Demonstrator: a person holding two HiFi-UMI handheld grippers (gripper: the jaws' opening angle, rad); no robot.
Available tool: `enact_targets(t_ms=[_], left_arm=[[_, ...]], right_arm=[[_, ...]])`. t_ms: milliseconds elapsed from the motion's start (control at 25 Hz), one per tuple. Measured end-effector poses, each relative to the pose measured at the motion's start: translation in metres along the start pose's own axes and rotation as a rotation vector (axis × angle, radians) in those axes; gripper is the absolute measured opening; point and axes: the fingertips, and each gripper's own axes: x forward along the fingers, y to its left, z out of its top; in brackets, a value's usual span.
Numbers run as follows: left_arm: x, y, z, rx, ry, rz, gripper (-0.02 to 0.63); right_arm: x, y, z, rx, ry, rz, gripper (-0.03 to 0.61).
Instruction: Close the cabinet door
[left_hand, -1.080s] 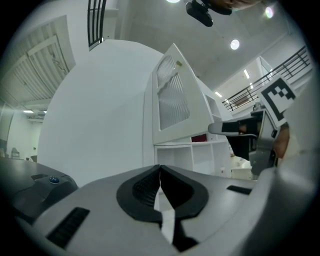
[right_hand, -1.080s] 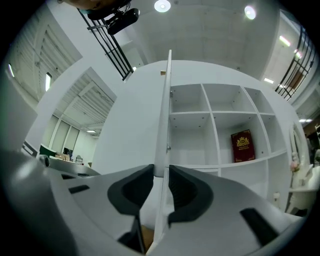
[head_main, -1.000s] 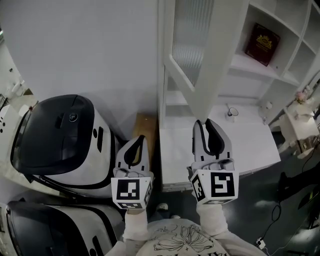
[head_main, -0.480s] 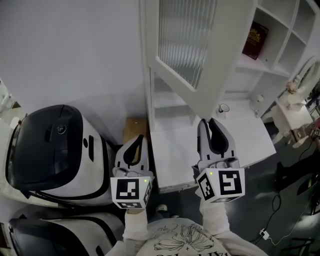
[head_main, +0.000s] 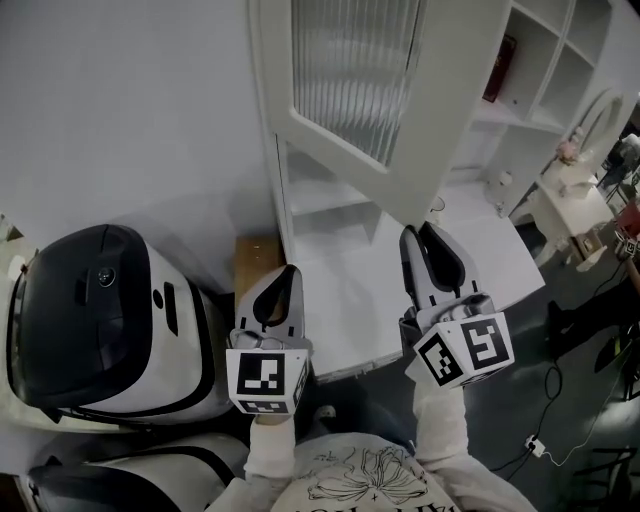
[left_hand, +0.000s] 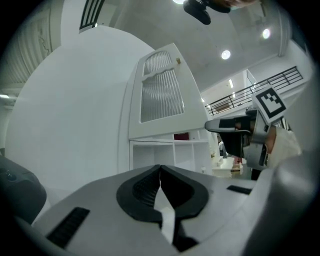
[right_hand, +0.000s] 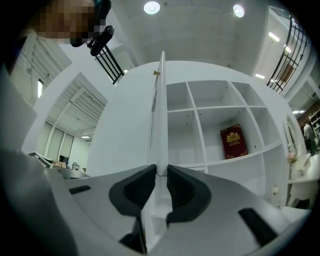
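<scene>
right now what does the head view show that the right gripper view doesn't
Only the head view: the left gripper, tips together, and a black-and-white machine on the left. Only the right gripper view: the right gripper's jaws closed on the bottom edge of the cabinet door, plus a ceiling light. Both: the door standing open and the red book on a shelf.

Your door (head_main: 385, 95) runs off the head view's top edge and hides part of the book (head_main: 504, 68). The bits (head_main: 503, 181) on the bench (head_main: 350, 300) are too small to tell.
</scene>
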Motion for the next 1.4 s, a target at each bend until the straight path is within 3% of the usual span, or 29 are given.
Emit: enact_targets(t_ms=[560,1400], left_arm=[[0.042,-0.037,-0.002,0.002,0.02,-0.074,0.005],[0.139,-0.07,0.004,0.03,0.028,0.043,0.005]], right_arm=[[0.016,-0.05,-0.005,0.006,0.034,0.039,0.077],[0.071,-0.132,-0.018,0.051,0.048,0.217,0.081]])
